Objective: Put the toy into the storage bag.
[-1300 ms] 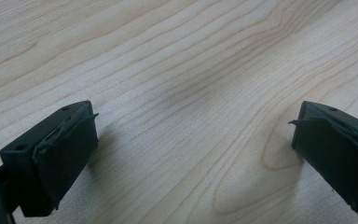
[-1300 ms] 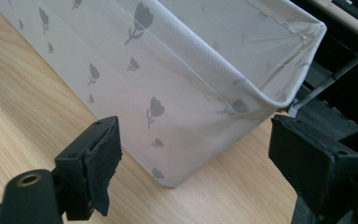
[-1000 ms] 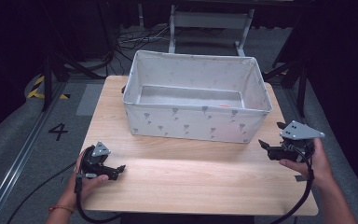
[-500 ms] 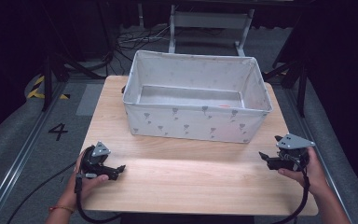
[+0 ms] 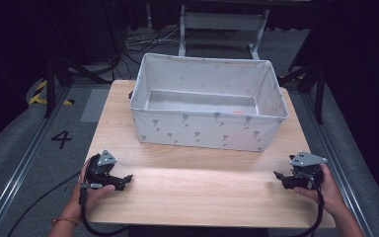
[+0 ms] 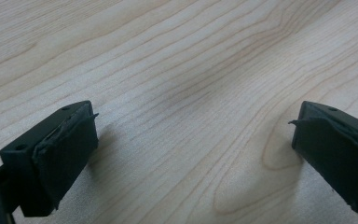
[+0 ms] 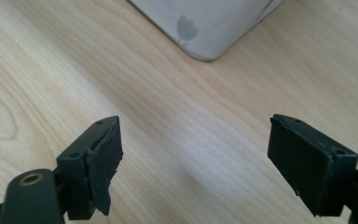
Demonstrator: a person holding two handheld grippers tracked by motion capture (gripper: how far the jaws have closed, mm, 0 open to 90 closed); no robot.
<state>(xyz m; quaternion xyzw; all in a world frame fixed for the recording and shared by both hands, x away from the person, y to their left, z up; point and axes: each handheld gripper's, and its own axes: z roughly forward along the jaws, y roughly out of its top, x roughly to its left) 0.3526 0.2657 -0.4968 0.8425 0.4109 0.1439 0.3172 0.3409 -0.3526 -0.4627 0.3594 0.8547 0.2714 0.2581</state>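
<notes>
Both tools are parked low on the table [image 5: 197,192], left tool [image 5: 124,179] and right tool [image 5: 278,176] each with jaws spread wide and nothing between them. The fabric storage bin [image 5: 207,129] sits mid-table beyond them, looking empty. I'd say you're at the start: next, bring both forward to its near corners.

Empty grey fabric bin [image 5: 208,129] with small printed motifs, upright mid-table, untouched.
</notes>
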